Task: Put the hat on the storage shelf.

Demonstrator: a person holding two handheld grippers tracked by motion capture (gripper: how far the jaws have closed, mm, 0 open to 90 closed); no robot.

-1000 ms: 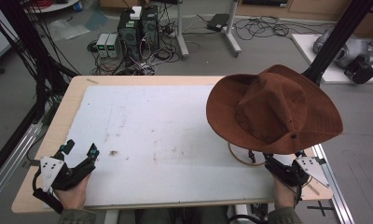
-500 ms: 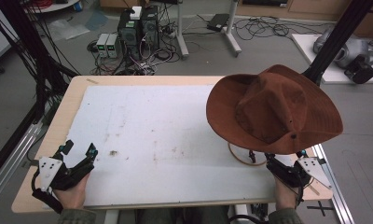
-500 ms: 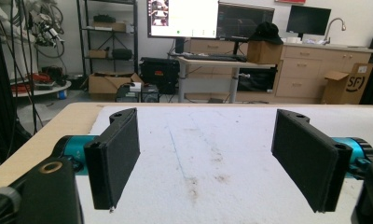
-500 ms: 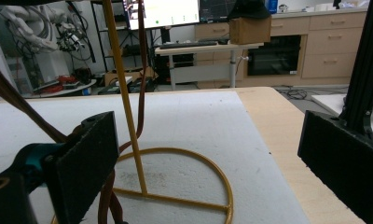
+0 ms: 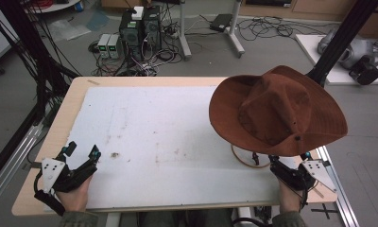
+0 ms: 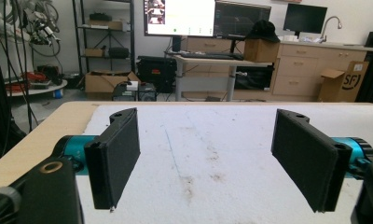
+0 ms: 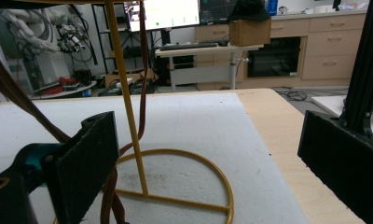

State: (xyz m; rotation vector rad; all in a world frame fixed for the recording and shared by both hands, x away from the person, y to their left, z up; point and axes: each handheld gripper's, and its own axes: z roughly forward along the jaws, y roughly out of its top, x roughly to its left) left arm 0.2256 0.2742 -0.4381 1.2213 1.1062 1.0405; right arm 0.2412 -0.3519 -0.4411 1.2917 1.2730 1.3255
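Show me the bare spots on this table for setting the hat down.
Free: the white mat between the left gripper and the hat. Crowded: the right side, where the hat stand and right gripper sit.

Only readable thing I can spot is "SF" printed in dark letters on the side of a cardboard box [image 6: 347, 85] sitting by the cabinets in the left gripper view. The monitor screens back there are too blurry to make out.
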